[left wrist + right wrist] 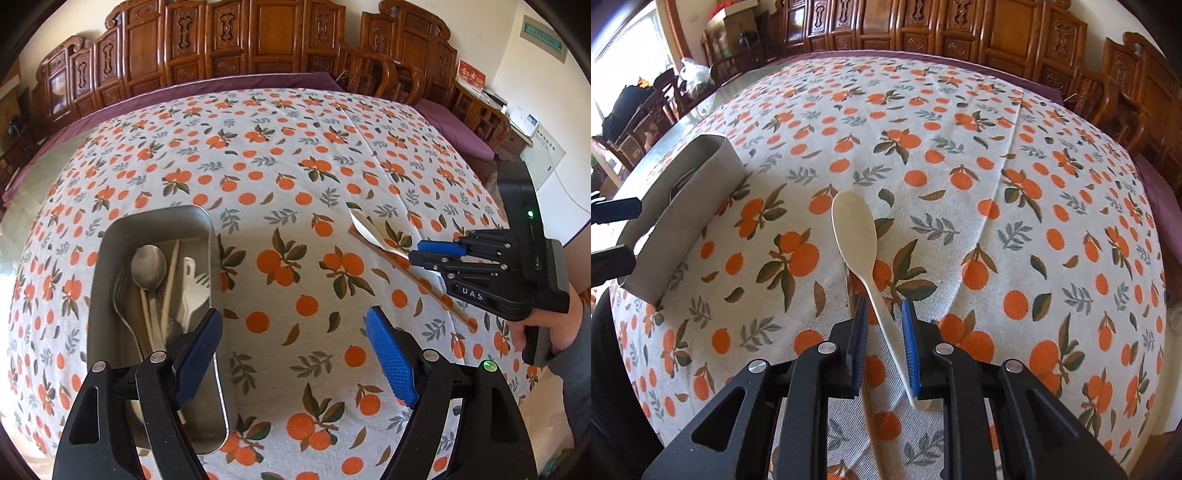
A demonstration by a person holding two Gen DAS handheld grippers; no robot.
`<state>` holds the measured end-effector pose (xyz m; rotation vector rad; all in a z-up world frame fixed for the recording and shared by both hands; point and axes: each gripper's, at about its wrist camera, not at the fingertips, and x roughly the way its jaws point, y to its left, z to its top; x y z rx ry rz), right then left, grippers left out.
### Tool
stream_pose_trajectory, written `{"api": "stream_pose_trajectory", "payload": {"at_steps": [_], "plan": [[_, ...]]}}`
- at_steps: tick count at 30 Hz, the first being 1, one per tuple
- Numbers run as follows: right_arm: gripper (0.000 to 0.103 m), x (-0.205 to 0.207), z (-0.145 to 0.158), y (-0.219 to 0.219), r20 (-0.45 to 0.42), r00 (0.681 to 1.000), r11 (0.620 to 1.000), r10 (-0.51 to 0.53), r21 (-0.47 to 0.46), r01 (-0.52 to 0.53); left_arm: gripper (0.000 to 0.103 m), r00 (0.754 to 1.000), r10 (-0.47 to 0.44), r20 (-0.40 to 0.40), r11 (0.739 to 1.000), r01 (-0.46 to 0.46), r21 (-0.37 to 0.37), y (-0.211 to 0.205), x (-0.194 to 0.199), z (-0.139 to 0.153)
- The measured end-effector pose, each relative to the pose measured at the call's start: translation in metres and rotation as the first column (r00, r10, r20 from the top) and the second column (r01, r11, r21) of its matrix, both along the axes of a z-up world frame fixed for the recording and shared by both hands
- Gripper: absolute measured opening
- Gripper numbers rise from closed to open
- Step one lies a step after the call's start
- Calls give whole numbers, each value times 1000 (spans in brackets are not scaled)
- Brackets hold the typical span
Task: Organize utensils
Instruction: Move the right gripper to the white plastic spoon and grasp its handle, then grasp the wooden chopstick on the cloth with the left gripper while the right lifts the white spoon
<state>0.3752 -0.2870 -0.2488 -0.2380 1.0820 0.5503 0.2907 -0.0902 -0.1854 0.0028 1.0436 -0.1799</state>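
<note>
A metal tray (pixel 110 240) at the left holds a metal spoon (pixel 149 264), a fork, a white plastic fork (pixel 195 288) and chopsticks. My left gripper (pixel 295 354) is open and empty beside the tray's right wall. A cream spoon (pixel 855 229) lies on the tablecloth, across a brown chopstick (pixel 417 280). My right gripper (pixel 884 332) is open, its blue pads (pixel 910 350) on either side of the spoon's handle, not closed on it. The right gripper also shows in the left wrist view (pixel 430 251), over the spoon (pixel 364 229).
The table wears a white cloth with orange fruit print (pixel 280 177). Carved wooden panels (pixel 229 40) and chairs (pixel 1126 92) stand behind it. The tray's side wall (pixel 683 214) shows at the left in the right wrist view.
</note>
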Motion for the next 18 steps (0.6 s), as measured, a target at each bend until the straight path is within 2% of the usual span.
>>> {"api": "stream_pose_trajectory", "payload": {"at_steps": [6,9,11,15,16,18], "plan": [[20,1,-10,11,11,998,994,66,-85,-65,76,1000,-3,-14,1000,3,2,-5,3,-6],[19,4,-11,11,1,998,995,67,-78,-66,76,1000,-6,-17,1000,6,4,-8,5,-7],[9,4,-11,10,1,998,994,70,-80,-70,76,1000,-10,-20,1000,11,6,-12,5,-7],[9,1,-10,0,-11,998,996,62,-59,-62,77,1000,-25,-19,1000,25,12,-23,6,-7],[4,-2,-8,-4,-8,998,997,57,-51,-58,77,999,-30,-19,999,30,11,-26,7,-7],[4,-8,-1,-14,-3,999,999,39,-26,-39,76,999,-40,-16,999,41,14,-34,8,-7]]}}
